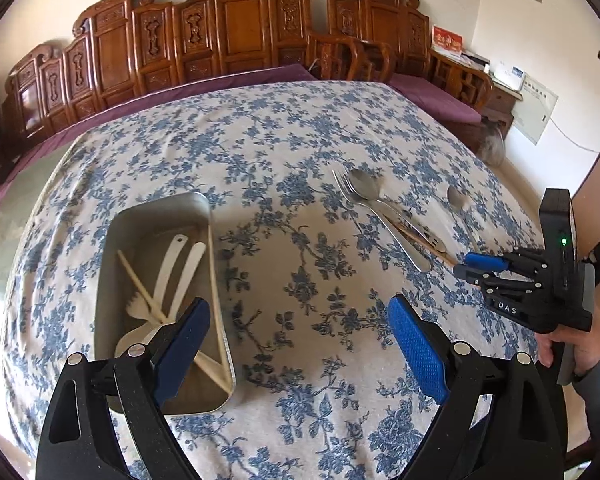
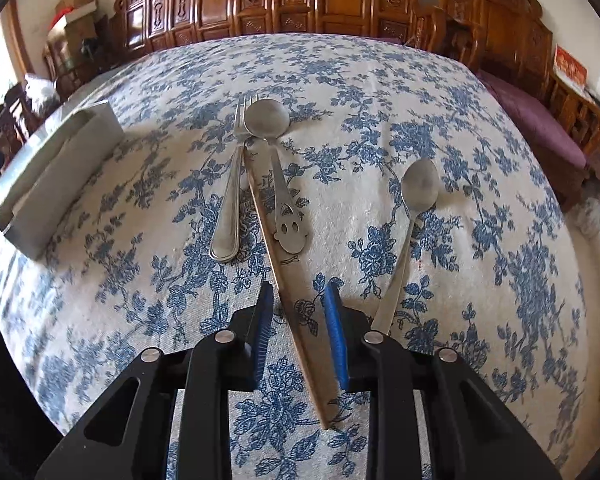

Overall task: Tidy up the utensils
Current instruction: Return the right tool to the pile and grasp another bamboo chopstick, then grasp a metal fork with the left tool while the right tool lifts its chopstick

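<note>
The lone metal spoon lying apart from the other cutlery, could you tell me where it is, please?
In the right wrist view the lone spoon lies on the floral tablecloth, right of the fork-spoon-chopstick cluster, its handle ending beside the right gripper.

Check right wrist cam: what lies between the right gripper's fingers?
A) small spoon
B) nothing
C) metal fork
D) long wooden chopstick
D: the chopstick runs through the gap of the right gripper, jaws not yet touching it; fork and small spoon lie outside.
</note>
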Tool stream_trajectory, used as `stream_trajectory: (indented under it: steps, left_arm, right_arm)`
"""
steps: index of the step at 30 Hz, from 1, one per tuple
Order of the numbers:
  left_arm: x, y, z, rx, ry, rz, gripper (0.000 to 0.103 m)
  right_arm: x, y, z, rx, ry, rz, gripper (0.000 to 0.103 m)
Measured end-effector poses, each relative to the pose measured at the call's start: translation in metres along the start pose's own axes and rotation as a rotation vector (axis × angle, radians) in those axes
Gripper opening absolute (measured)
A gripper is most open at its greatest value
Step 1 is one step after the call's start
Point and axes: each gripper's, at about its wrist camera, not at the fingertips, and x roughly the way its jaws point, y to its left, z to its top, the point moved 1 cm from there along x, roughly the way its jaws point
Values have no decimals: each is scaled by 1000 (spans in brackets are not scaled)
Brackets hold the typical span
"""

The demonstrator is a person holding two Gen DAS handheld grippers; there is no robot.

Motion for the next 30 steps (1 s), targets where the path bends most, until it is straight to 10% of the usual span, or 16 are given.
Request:
stream_trajectory:
  steps: [6, 30]
  left_arm:
    - [12, -9, 6, 13, 10, -1, 87]
    - [92, -61, 41, 77, 88, -21, 87]
  right_arm:
    - [-2, 3, 0, -35, 19, 26, 7]
    - [-44, -54, 18, 130, -78, 77, 6]
